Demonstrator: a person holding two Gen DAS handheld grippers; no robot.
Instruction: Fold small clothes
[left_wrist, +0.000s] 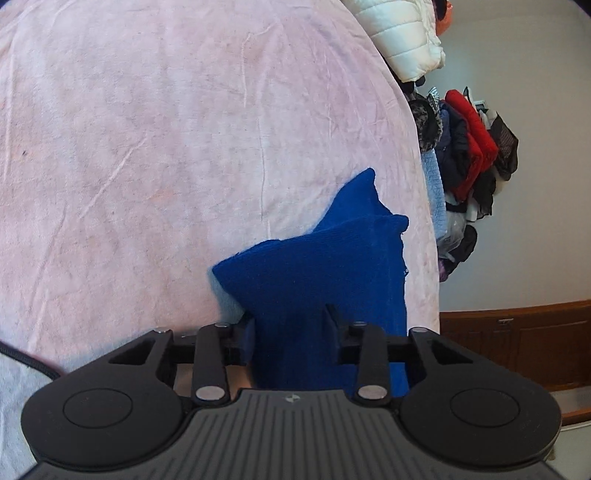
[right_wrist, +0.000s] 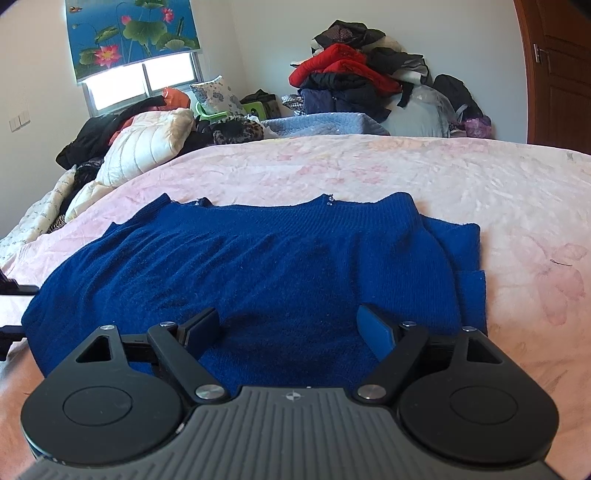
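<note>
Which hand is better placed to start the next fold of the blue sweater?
Left. Its tongs already pinch a bunched edge of the blue sweater, while the right tongs stand open over the cloth, gripping nothing.

My two grippers (left_wrist: 290, 325) (right_wrist: 291, 325) were black linkage arms with silver pivot screws, round black discs and ribbed grey housings.

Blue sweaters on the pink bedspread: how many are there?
1. The blue sweater lies spread on the pink bedspread, one edge between the left gripper fingers. Others may be hidden.
</note>
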